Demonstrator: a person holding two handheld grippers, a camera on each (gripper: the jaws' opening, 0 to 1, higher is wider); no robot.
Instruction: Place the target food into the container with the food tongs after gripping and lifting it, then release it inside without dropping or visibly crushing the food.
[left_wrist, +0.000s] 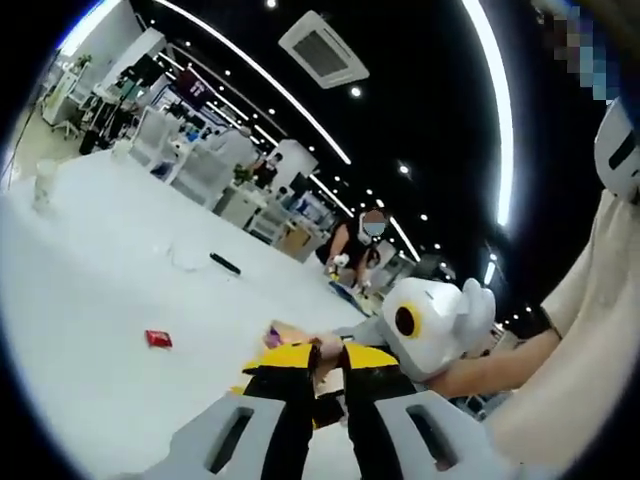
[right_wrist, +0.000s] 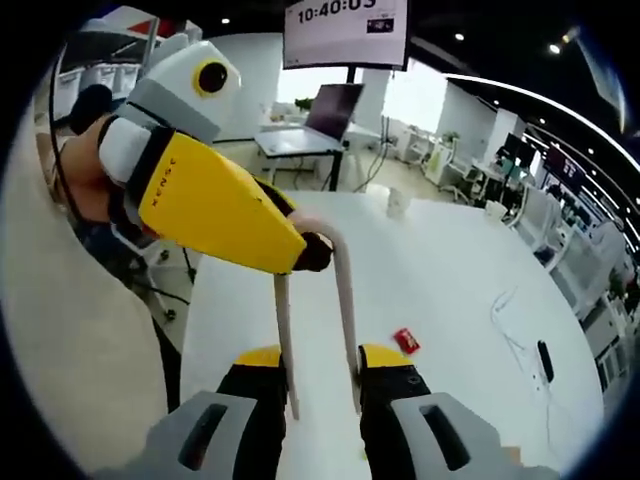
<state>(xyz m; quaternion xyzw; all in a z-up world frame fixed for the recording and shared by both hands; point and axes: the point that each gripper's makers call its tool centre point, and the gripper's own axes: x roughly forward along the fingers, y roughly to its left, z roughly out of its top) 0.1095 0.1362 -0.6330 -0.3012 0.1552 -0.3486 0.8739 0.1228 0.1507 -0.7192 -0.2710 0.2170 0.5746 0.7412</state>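
The right gripper (right_wrist: 322, 385), low centre of its view, has its jaws pressed on the two arms of the tongs (right_wrist: 345, 300). The left gripper (right_wrist: 305, 252) pinches their bend from the upper left. In the left gripper view its own jaws (left_wrist: 325, 365) sit close together around that bend. Two holds risk twisting the tongs loose (they look springy). The food and container I cannot make out; a red packet (left_wrist: 158, 339) lies on the table (left_wrist: 110, 260).

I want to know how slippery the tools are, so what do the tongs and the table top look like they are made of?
The tongs look like pale plastic or silicone, matte cream with no metallic glint, though coated metal can't be ruled out. The table looks like smooth white laminate or painted board, showing an even, faintly glossy surface. The right gripper has the tong arms between its jaws, and the left gripper reaches the bend.
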